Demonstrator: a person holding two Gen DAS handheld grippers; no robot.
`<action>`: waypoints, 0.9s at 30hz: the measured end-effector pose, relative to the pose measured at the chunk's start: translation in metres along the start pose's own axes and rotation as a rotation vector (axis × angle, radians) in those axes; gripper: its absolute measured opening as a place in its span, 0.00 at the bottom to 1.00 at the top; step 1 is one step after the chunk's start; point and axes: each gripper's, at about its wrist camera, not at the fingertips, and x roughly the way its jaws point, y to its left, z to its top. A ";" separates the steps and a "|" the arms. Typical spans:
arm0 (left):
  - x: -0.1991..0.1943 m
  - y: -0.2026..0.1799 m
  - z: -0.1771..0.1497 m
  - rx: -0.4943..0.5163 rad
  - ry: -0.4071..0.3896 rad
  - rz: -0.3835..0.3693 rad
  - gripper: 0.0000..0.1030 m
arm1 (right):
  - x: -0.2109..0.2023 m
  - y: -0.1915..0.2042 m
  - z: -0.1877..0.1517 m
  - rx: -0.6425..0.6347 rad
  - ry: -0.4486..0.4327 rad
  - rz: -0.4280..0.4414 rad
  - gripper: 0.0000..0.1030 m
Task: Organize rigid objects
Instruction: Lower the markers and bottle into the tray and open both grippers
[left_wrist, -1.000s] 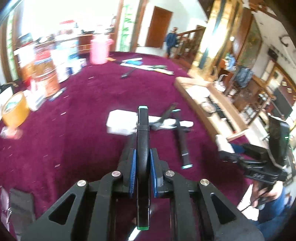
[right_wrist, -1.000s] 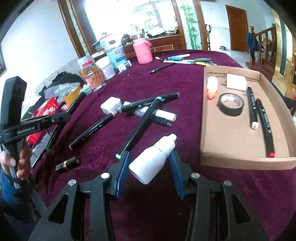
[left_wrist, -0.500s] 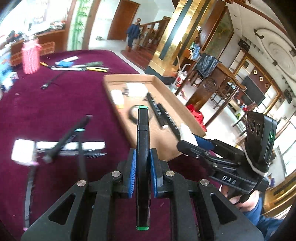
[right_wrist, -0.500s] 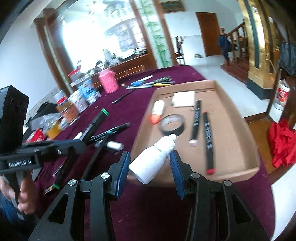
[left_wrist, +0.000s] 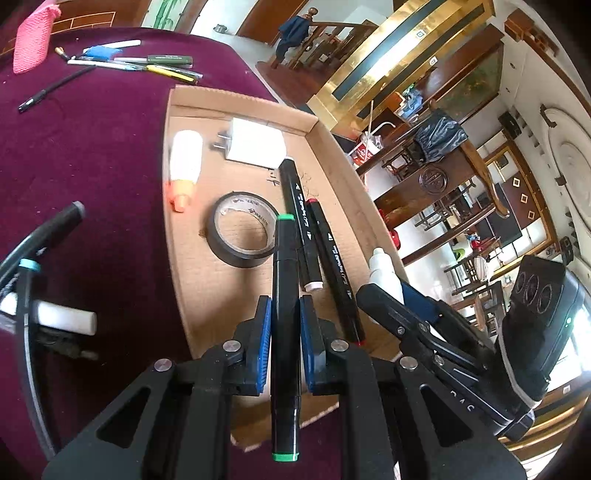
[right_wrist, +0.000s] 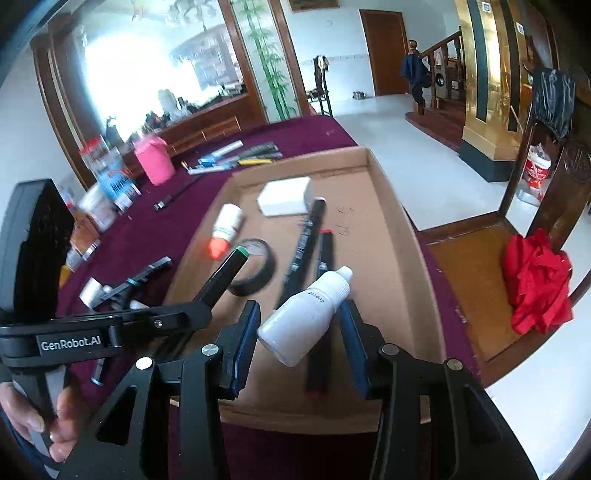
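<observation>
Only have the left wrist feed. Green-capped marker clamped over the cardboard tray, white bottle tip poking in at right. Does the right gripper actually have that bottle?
Observer: Yes. The right gripper has its fingers clamped across the white bottle. The bottle is tilted, cap toward the tray.
Operator: Over the tray?
Observer: Over its near end, above the red-ended marker lying inside.
Operator: Anything past the pink container?
Observer: Left of the pink container there is a cluster of jars and cans along the table edge.
</observation>
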 end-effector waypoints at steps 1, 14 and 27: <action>0.002 -0.001 -0.001 0.007 -0.001 0.008 0.12 | 0.001 -0.002 0.000 -0.006 0.006 -0.015 0.39; 0.020 -0.012 0.006 0.087 -0.047 0.096 0.12 | 0.023 -0.011 0.000 -0.088 0.110 -0.096 0.38; 0.022 -0.019 0.003 0.115 -0.023 0.098 0.12 | 0.016 -0.011 -0.003 -0.053 0.101 -0.087 0.40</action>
